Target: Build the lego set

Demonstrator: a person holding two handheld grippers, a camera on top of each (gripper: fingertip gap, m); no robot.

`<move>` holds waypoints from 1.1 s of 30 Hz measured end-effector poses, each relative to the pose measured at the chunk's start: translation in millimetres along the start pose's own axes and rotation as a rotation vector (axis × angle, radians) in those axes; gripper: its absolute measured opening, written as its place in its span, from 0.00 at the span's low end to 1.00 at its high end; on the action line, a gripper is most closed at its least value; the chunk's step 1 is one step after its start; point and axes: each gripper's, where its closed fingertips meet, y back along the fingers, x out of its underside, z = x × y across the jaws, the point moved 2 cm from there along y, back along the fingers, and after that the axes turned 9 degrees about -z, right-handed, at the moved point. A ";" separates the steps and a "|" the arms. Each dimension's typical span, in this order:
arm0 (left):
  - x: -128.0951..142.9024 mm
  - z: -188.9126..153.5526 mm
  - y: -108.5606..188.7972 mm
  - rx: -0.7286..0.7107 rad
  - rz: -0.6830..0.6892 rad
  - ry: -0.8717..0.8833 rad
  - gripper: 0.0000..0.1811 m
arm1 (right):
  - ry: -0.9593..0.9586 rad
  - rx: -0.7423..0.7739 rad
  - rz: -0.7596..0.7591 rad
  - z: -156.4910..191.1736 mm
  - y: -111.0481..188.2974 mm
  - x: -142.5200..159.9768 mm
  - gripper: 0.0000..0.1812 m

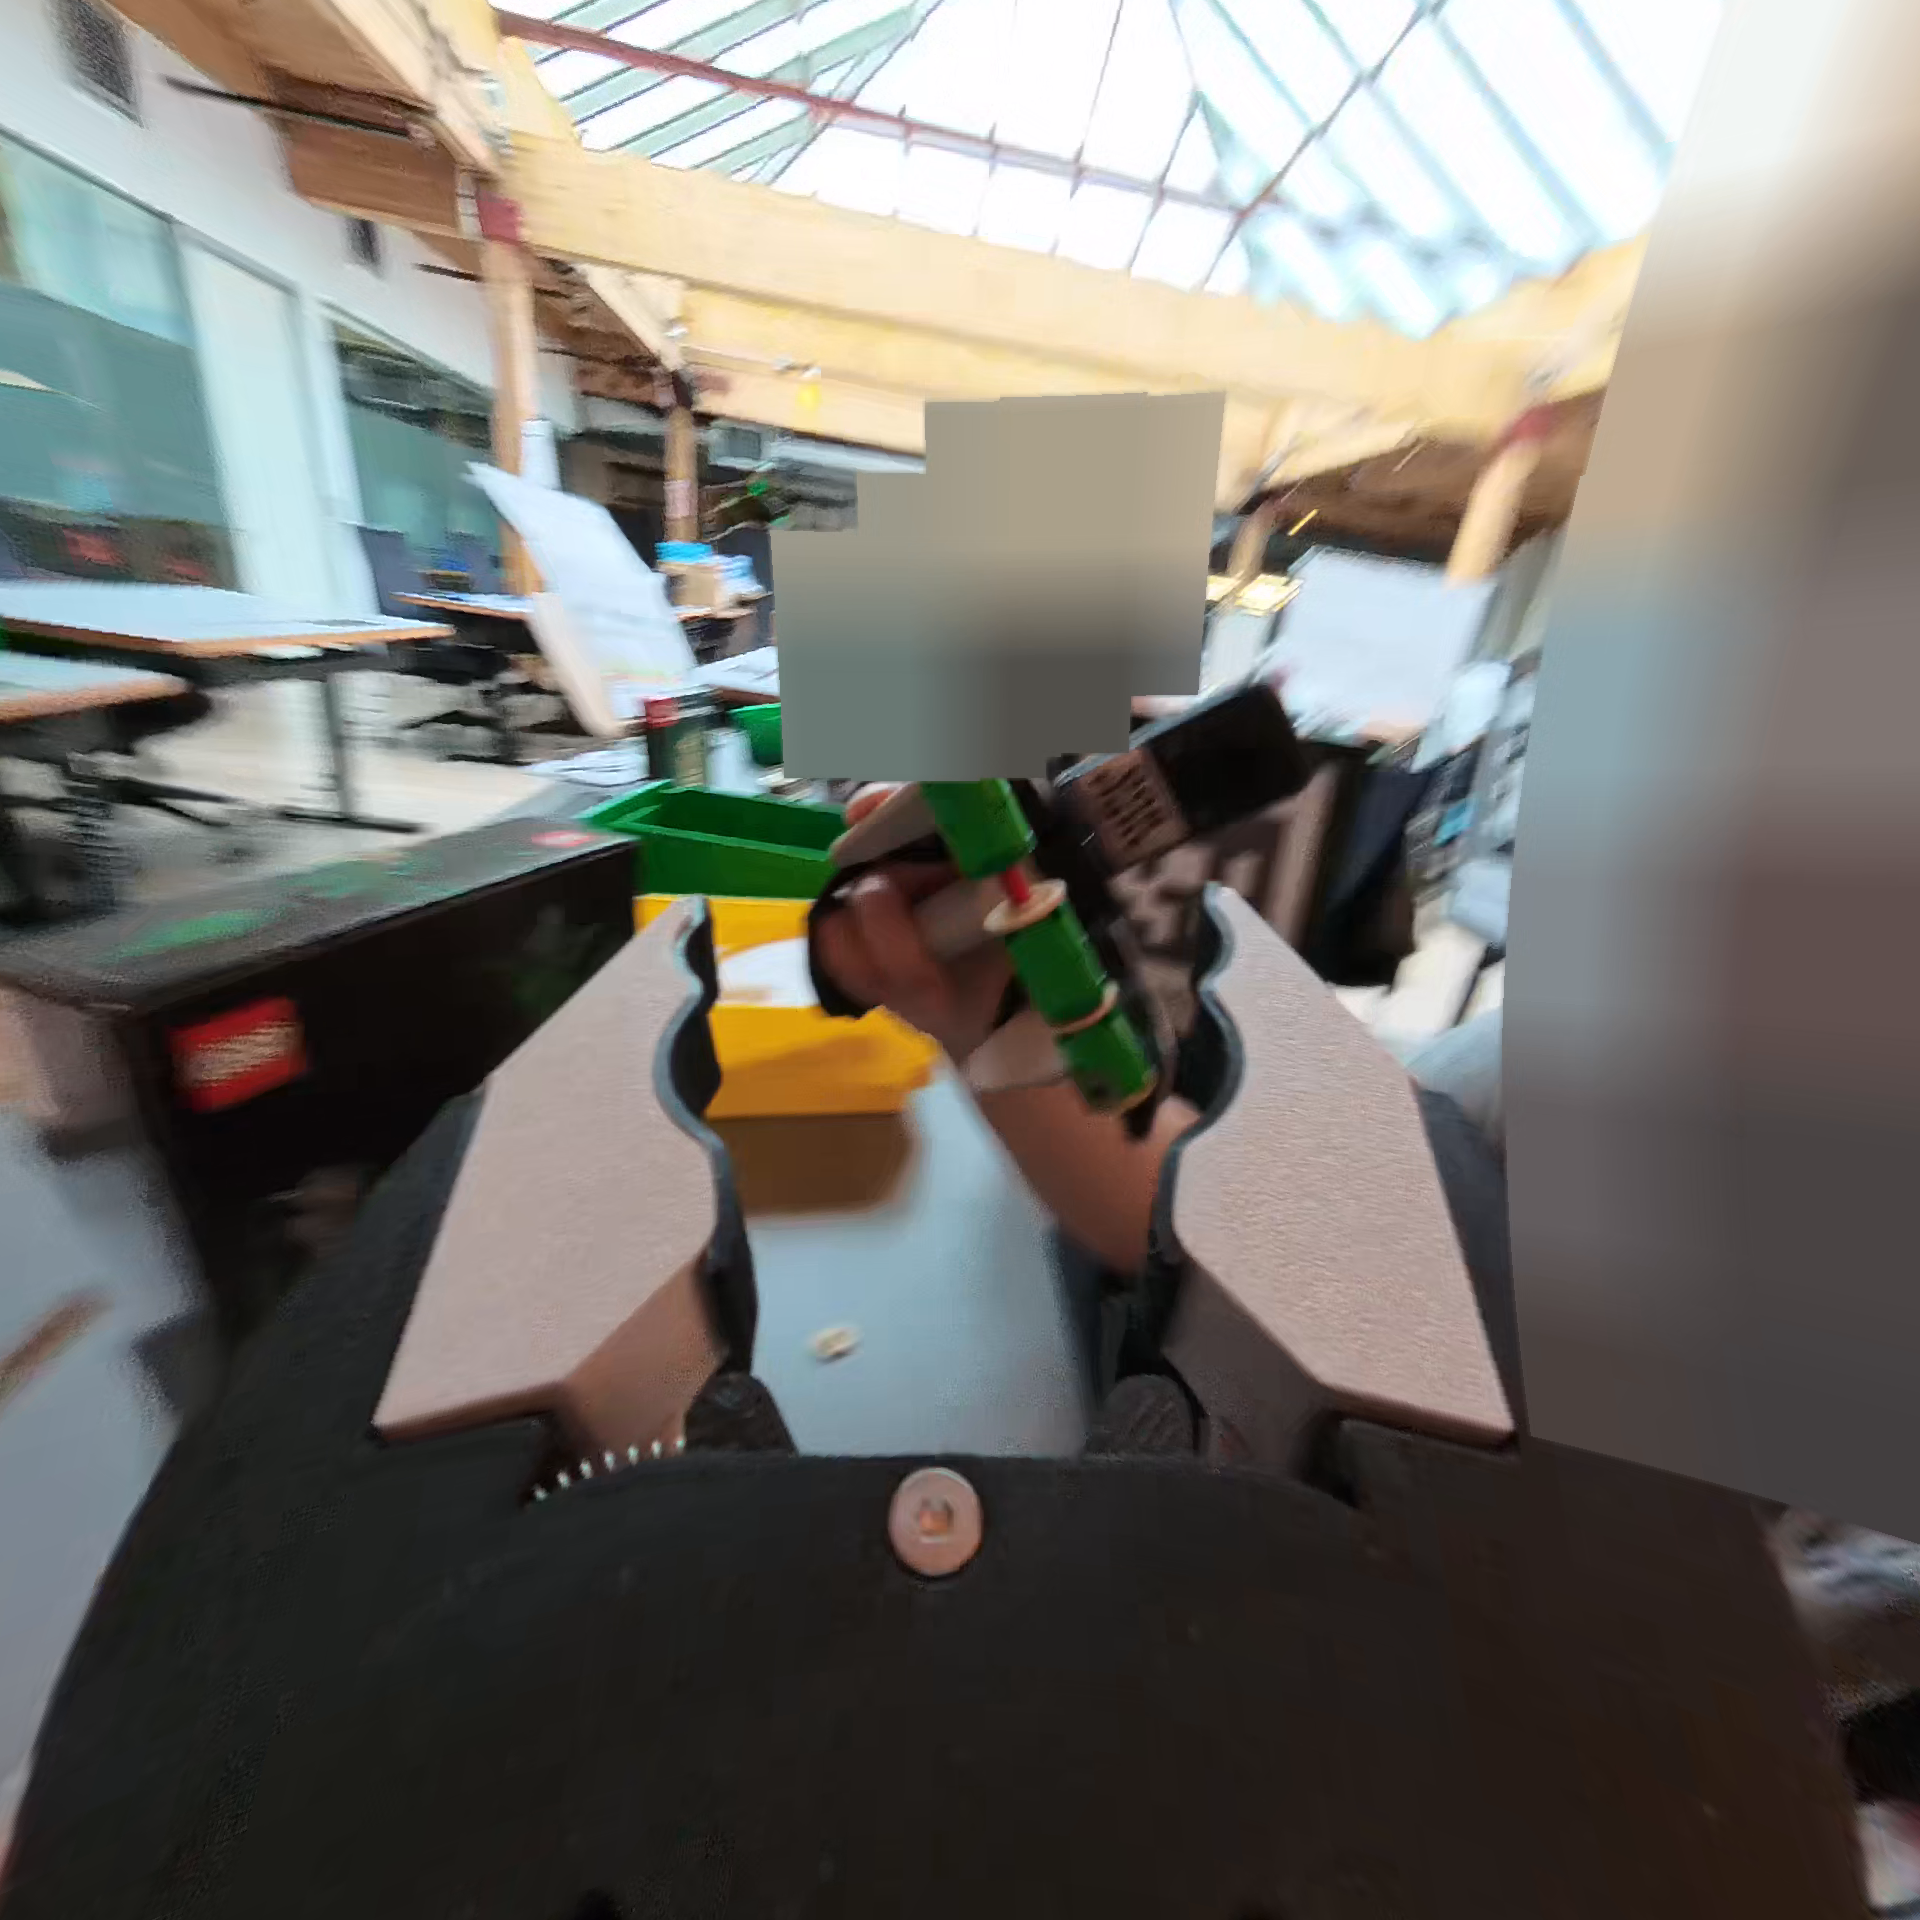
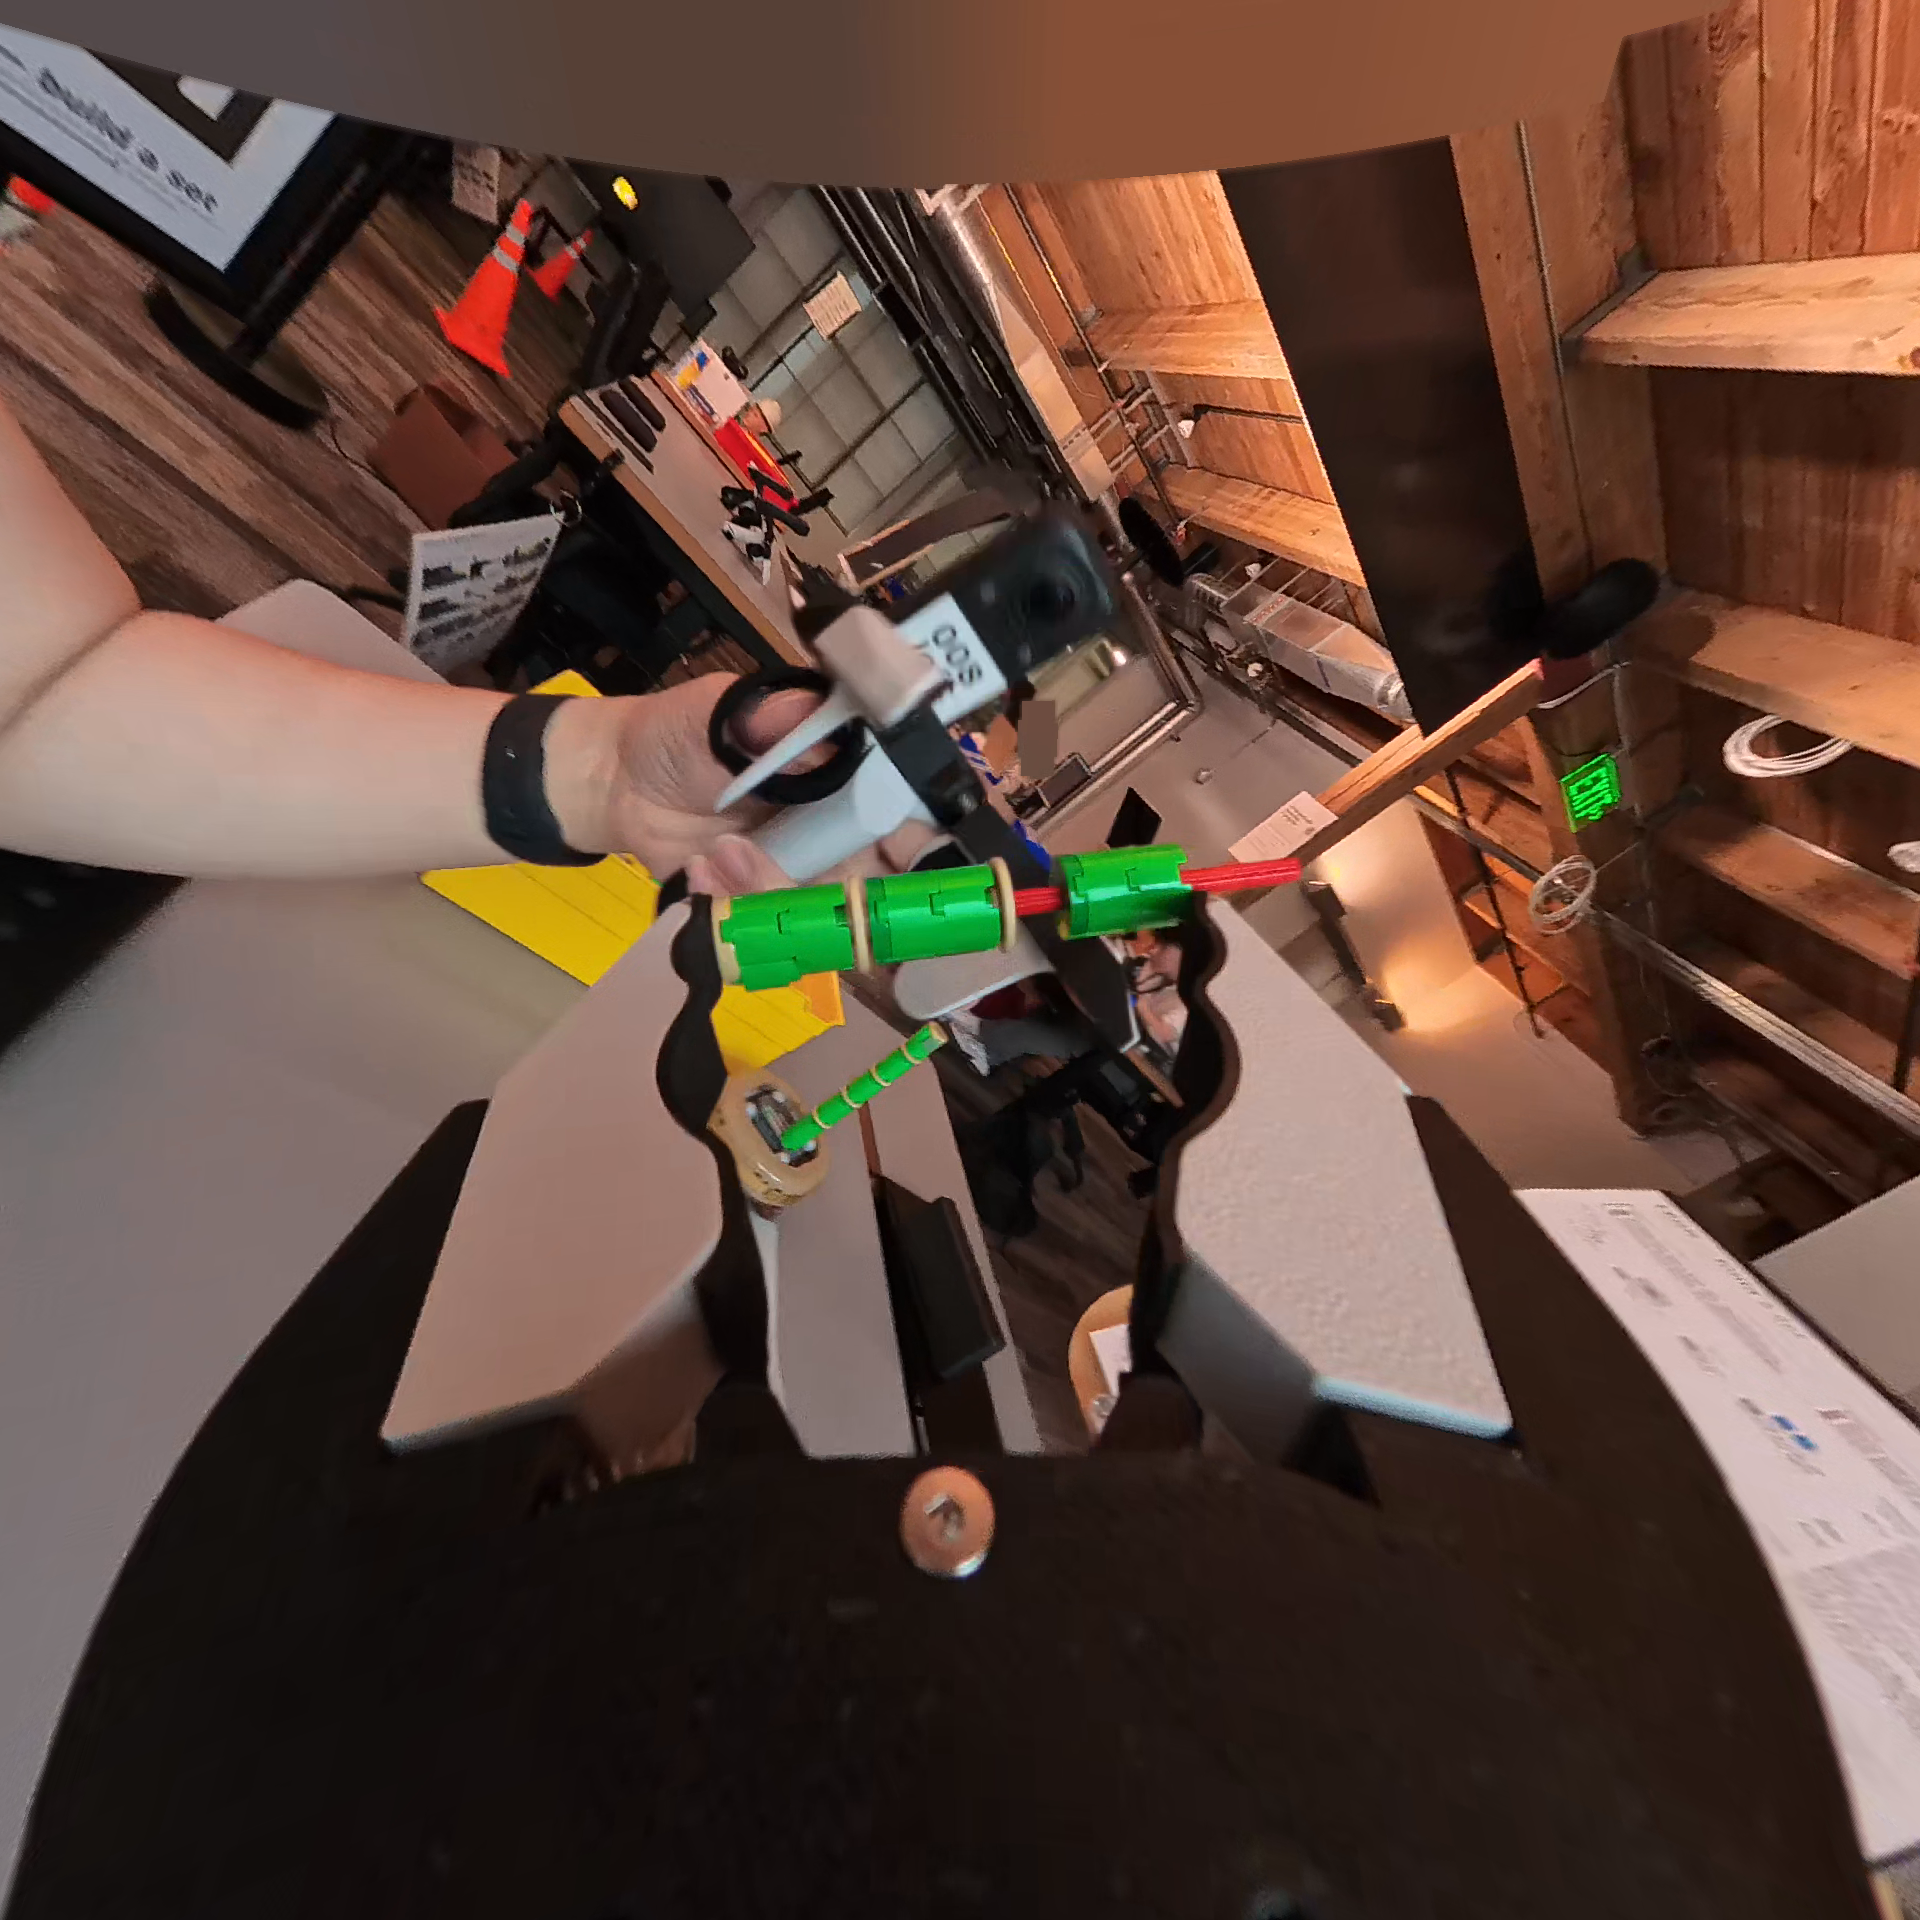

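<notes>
Right gripper (image 2: pixel 951 914) jaws hold green stalk (image 2: pixel 956 914) on red axle (image 2: pixel 1242 878) mid-air above counter (image 2: pixel 208 1039); left gripper (image 1: pixel 956 997) jaws wide, empty; light, rigid, segments probably slide, so grip the green.

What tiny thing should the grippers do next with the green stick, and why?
Probably the open left gripper pushes the end green piece along the red rod, because a gap shows there while the right gripper holds the green stick.
</notes>
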 end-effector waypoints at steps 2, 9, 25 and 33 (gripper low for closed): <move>7.8 3.0 5.8 -0.092 0.107 -0.301 0.59 | -0.056 -0.014 -0.014 -1.4 2.5 0.7 0.48; 45.0 -8.3 0.4 -0.133 0.364 -0.845 0.56 | -0.201 -0.064 -0.060 -1.9 9.1 3.0 0.48; 11.4 -23.7 -9.9 -0.231 0.163 -0.938 0.56 | -0.535 -0.109 -0.371 -7.7 7.6 -20.8 0.48; 10.8 -37.5 -14.4 -0.190 0.141 -0.904 0.51 | -0.492 -0.086 -0.443 -3.8 1.4 -23.6 0.48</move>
